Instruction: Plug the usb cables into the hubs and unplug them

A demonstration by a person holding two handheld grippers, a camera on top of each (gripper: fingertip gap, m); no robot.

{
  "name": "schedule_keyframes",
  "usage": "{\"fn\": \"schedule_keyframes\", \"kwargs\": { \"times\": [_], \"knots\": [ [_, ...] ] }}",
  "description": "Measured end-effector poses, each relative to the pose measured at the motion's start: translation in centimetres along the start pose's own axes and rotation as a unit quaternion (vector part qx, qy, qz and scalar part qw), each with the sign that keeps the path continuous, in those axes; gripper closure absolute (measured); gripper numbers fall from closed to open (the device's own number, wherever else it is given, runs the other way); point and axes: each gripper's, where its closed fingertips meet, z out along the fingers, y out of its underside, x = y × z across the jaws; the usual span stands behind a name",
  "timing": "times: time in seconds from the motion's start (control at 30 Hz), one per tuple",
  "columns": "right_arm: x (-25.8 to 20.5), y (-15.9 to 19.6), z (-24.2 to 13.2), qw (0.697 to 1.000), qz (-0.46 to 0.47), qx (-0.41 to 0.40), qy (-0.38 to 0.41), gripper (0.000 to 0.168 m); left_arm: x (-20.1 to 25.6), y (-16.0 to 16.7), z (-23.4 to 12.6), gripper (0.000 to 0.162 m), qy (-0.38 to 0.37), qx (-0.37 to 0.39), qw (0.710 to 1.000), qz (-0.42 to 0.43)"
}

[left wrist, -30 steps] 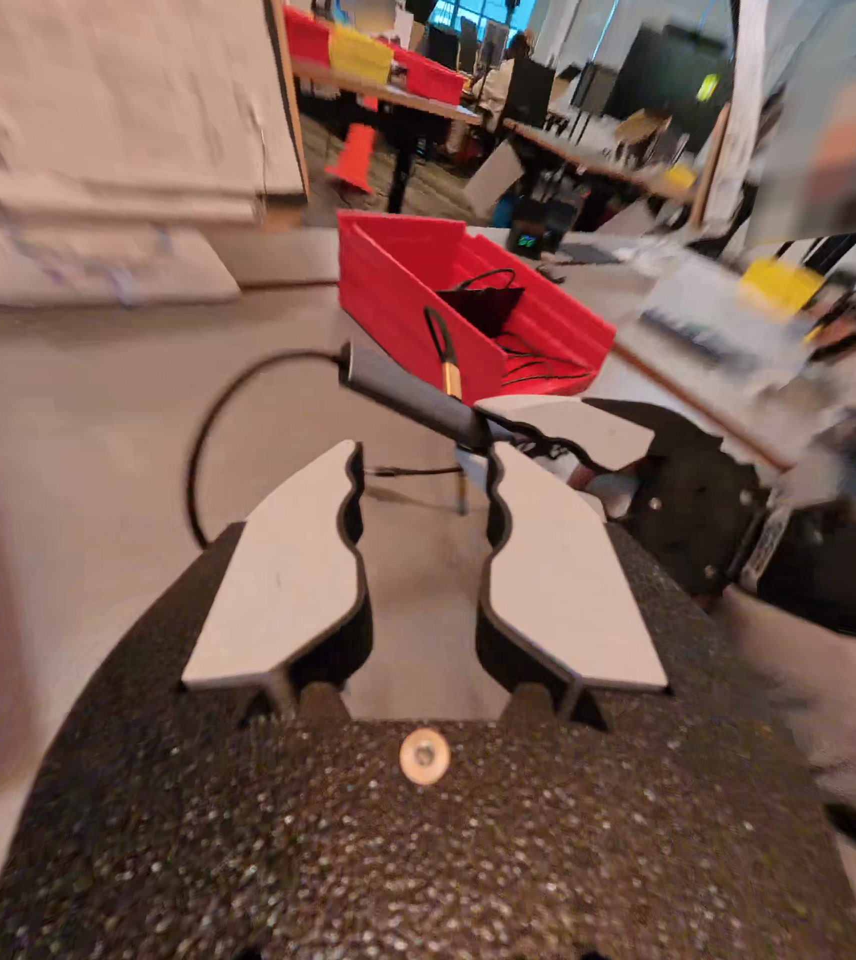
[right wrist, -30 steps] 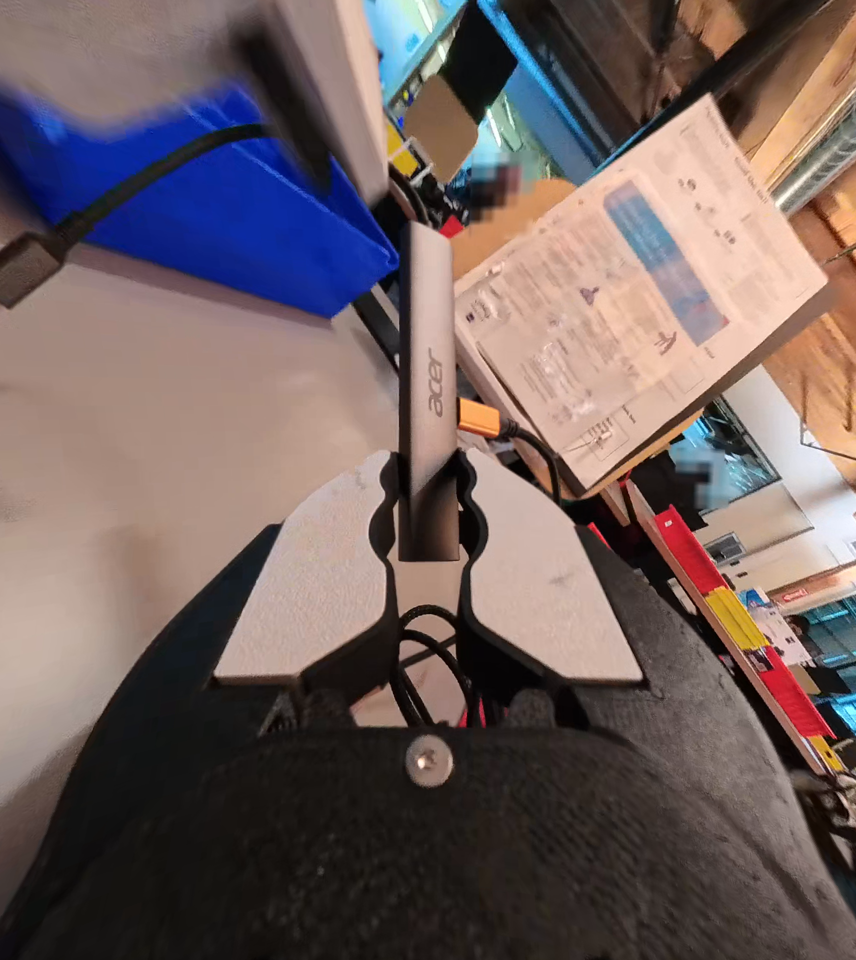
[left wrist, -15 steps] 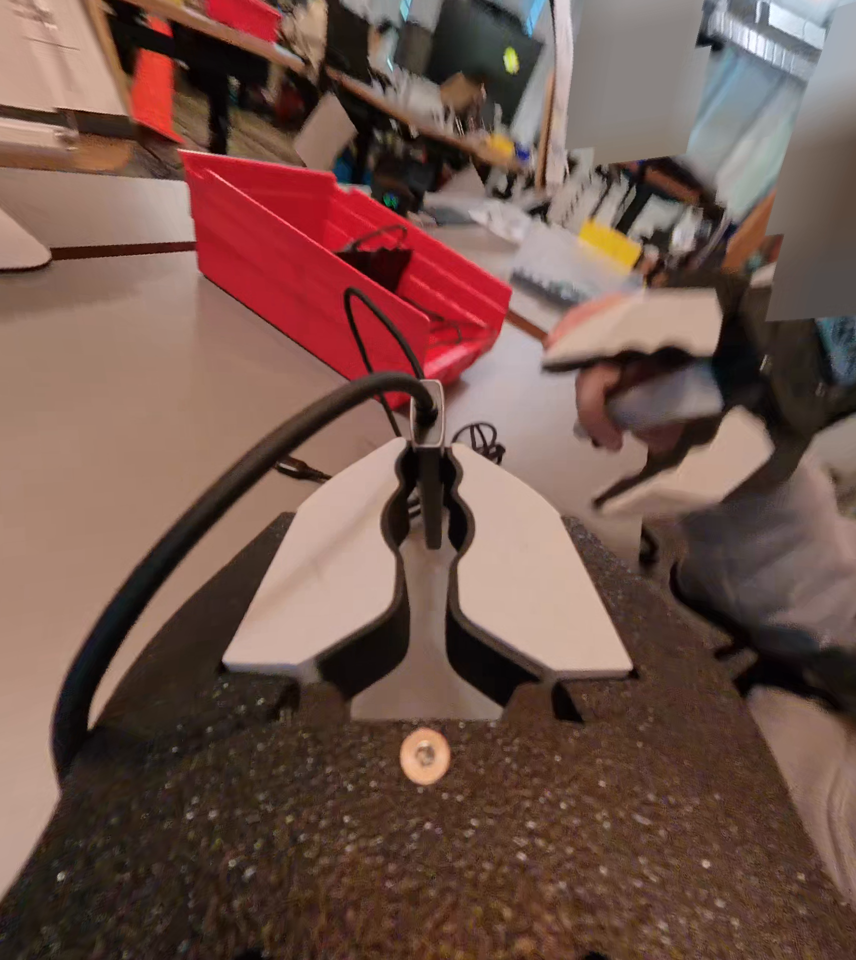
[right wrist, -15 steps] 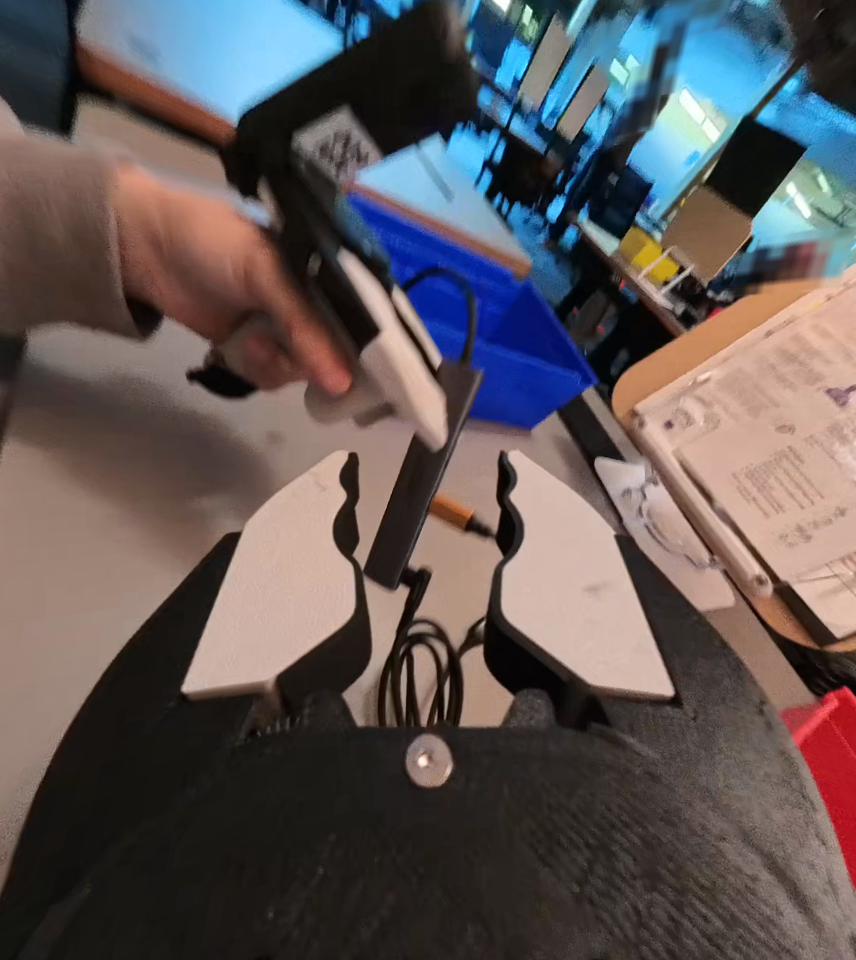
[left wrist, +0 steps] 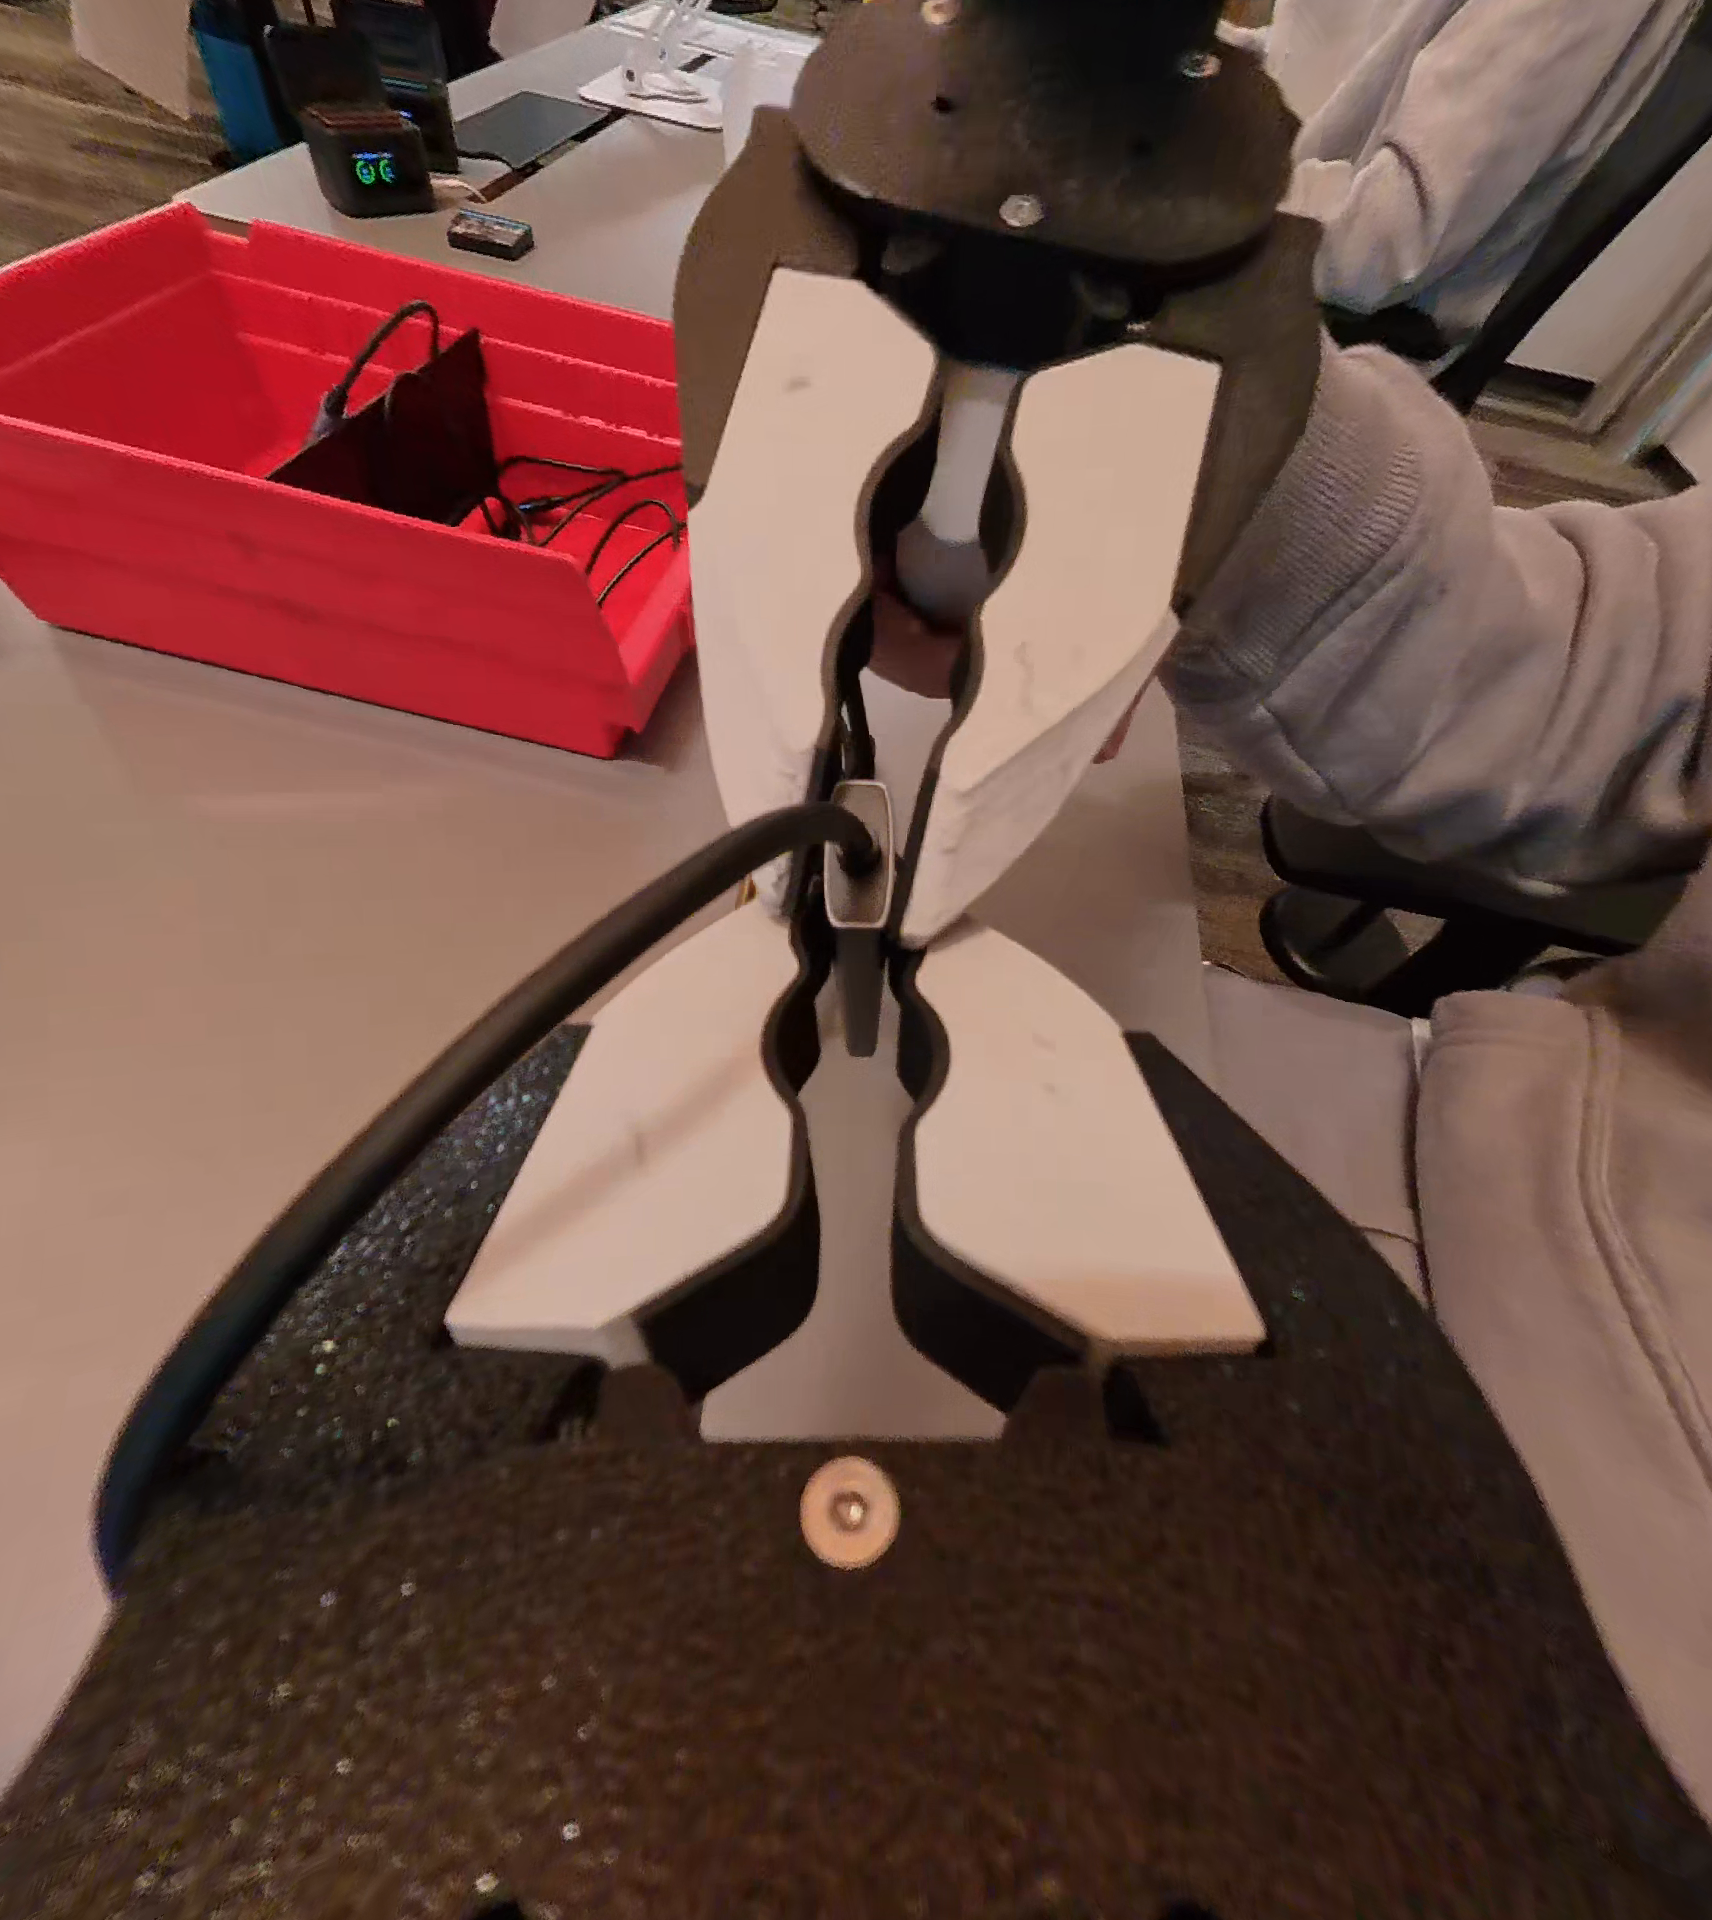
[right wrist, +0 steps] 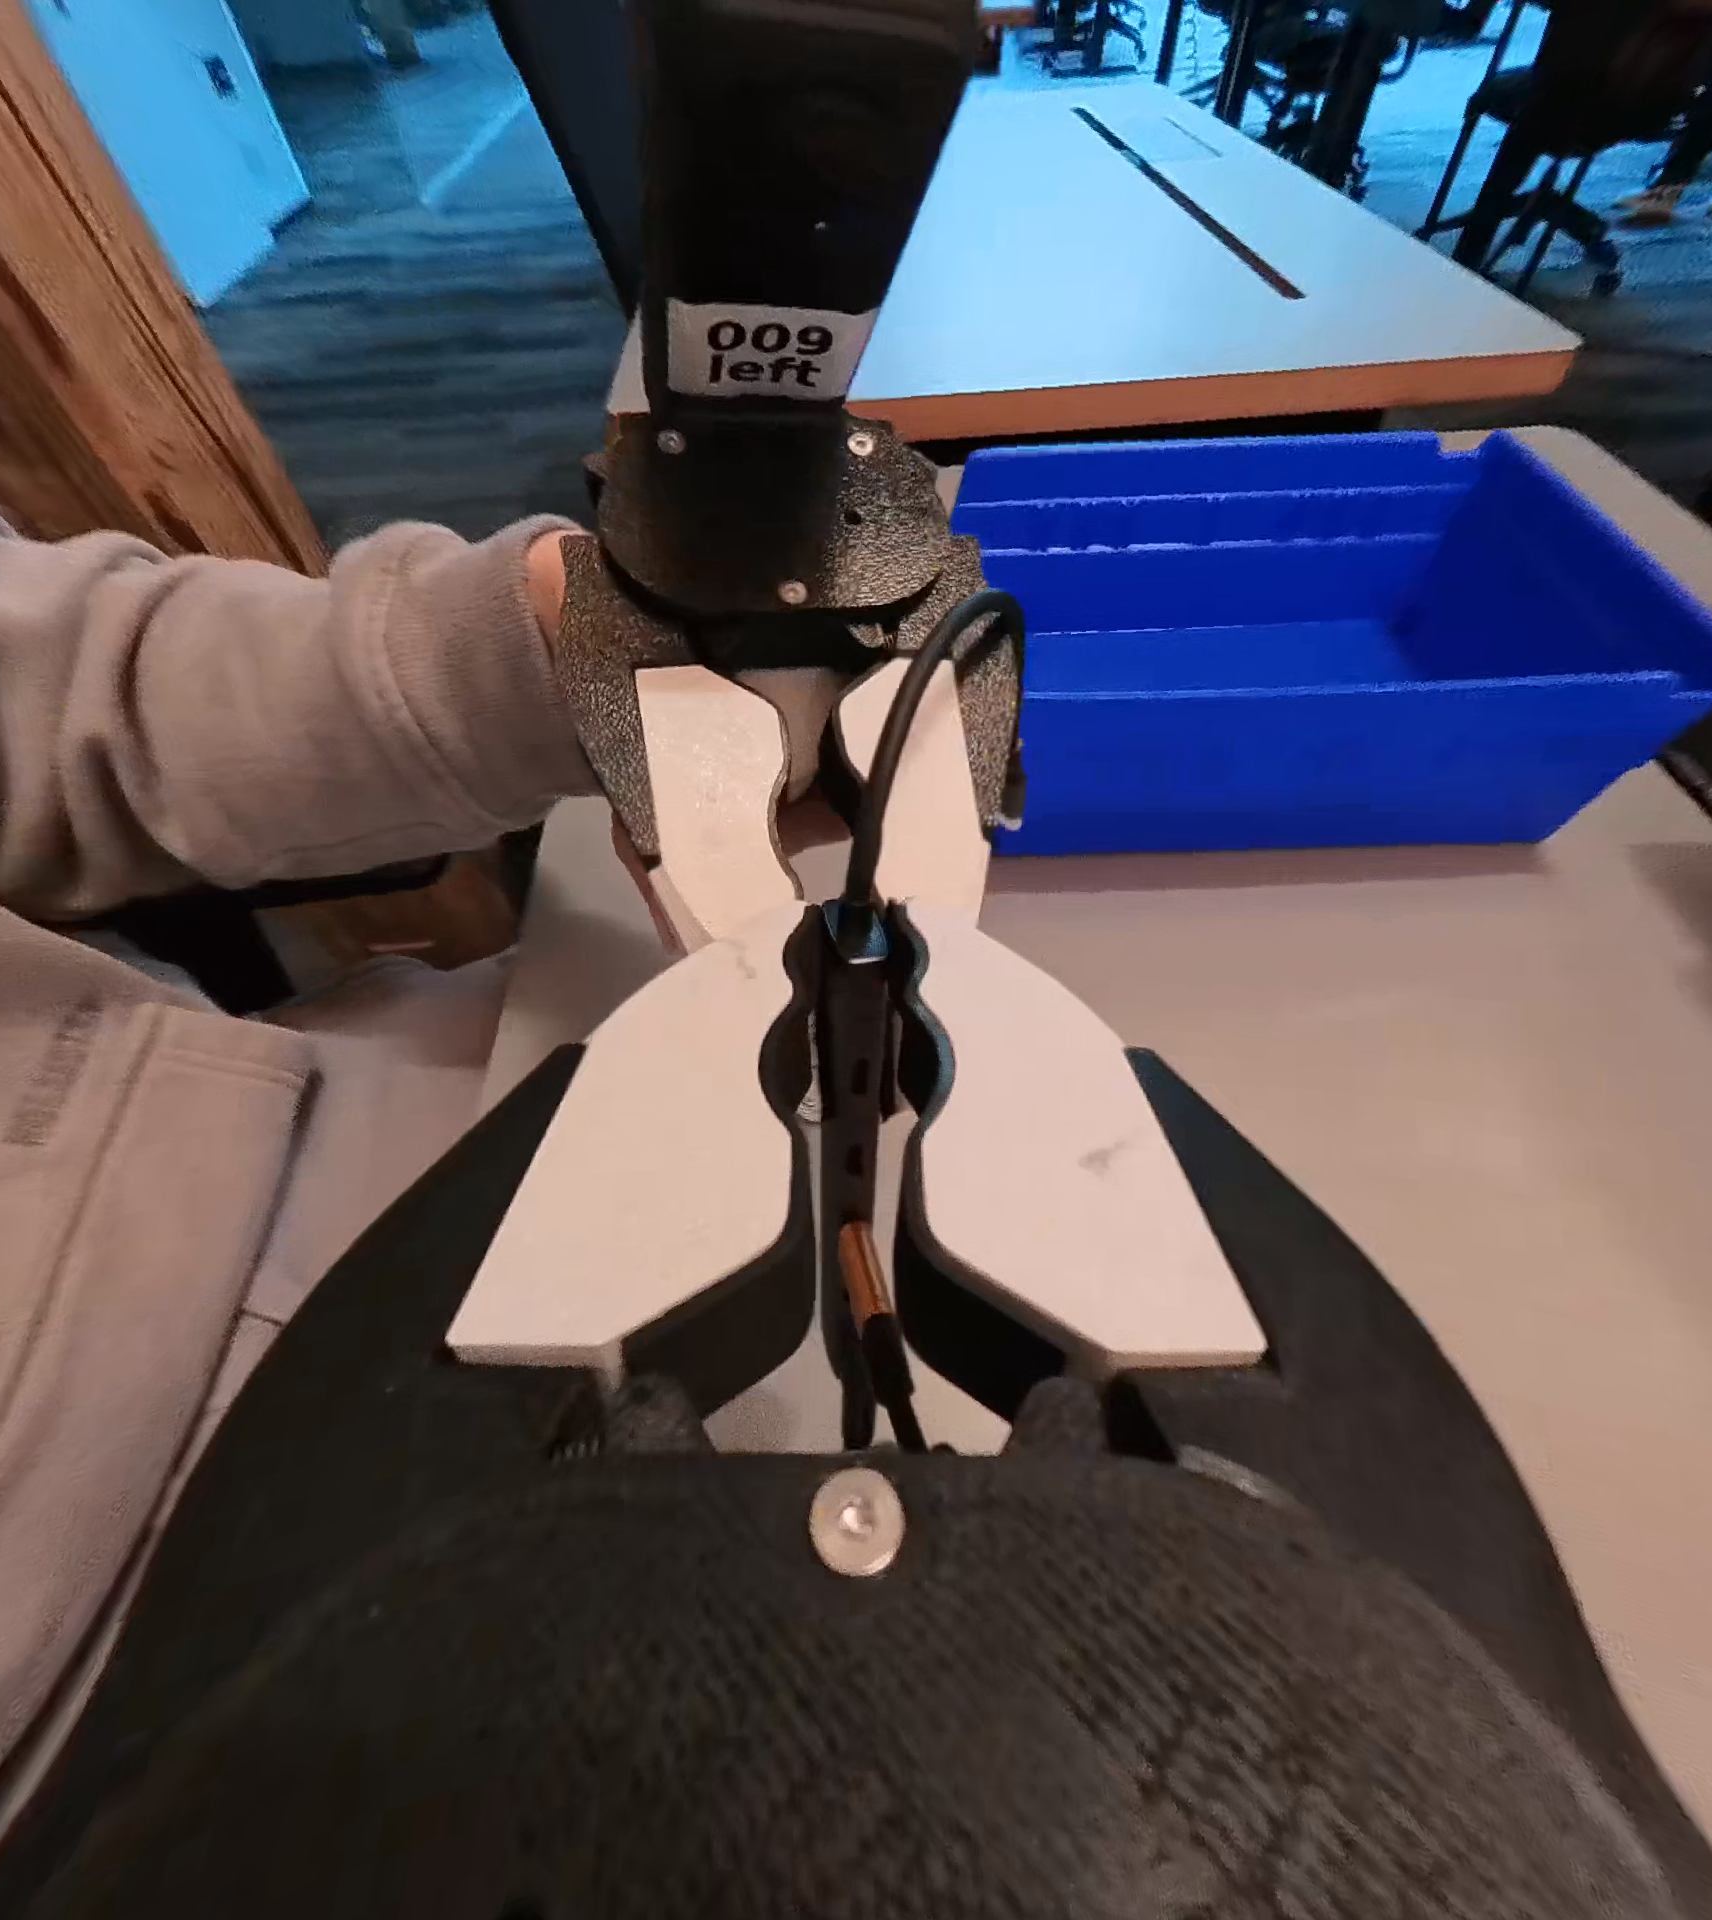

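A slim grey USB hub (left wrist: pixel 858 935) with a thick black cable (left wrist: pixel 478 1049) at its end is held between both grippers above the table. My left gripper (left wrist: pixel 857 971) is shut on the hub's cable end. My right gripper (left wrist: pixel 857 920) points at it from the far side, tip to tip. In the right wrist view my right gripper (right wrist: pixel 852 940) is shut on the hub (right wrist: pixel 857 1081), which lies along its fingers. An orange USB plug (right wrist: pixel 862 1273) sits in the hub's near end. The left gripper (right wrist: pixel 831 909) faces it there.
A red bin (left wrist: pixel 208 582) with a dark hub and black cables stands at the back left of the grey table (left wrist: pixel 208 883). A blue bin (right wrist: pixel 1351 717) stands at the table's other end. The person's grey sleeves (left wrist: pixel 1454 623) are close on one side. Left and right tips are no more than a few centimetres apart.
A second ago the right gripper held the hub and the left was open. The left shut on the hub's cable end, the right opened, and the right is now shut on it again.
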Motion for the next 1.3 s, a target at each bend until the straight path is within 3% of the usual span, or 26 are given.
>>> {"fn": "schedule_keyframes", "kwargs": {
  "times": [0.13,0.27,0.33,0.47,0.6,0.77,0.9,1.03,1.13,1.3],
  "knots": [
    [1.6,-0.7,-0.5,0.998,0.035,0.031,0.042,0.157,-1.3,-0.8,-0.2,0.148,-0.065,0.049,0.996,0.042],
    [5.7,-2.3,-3.0,0.972,0.140,0.131,0.139,0.158,-2.3,-1.3,-0.5,0.128,-0.175,0.108,0.973,0.107],
    [7.3,-3.0,-4.8,0.942,0.218,0.212,0.141,0.158,-2.5,-0.9,-0.7,0.126,-0.242,0.136,0.947,0.160],
    [8.7,-3.5,-7.3,0.860,0.367,0.351,0.061,0.158,-3.2,1.2,-0.2,0.125,-0.352,0.134,0.896,0.235],
    [8.8,-3.2,-7.4,0.818,0.415,0.397,0.030,0.158,-3.4,2.1,1.9,0.118,-0.368,0.140,0.887,0.240],
    [9.2,-2.5,-7.5,0.798,0.437,0.414,0.026,0.158,-3.2,0.6,2.1,0.118,-0.402,0.192,0.866,0.227],
    [9.6,-1.8,-7.8,0.776,0.458,0.433,0.020,0.158,-2.8,0.4,2.2,0.125,-0.393,0.217,0.867,0.217],
    [9.8,-1.5,-7.6,0.769,0.463,0.440,0.013,0.158,-2.0,0.3,2.2,0.138,-0.387,0.221,0.862,0.242],
    [10.0,-1.1,-7.4,0.768,0.466,0.439,0.008,0.158,-1.7,0.2,1.8,0.139,-0.398,0.217,0.855,0.253],
    [10.6,0.2,-7.1,0.774,0.464,0.431,0.031,0.158,-1.9,0.7,1.7,0.141,-0.379,0.209,0.878,0.203]
  ]
}}
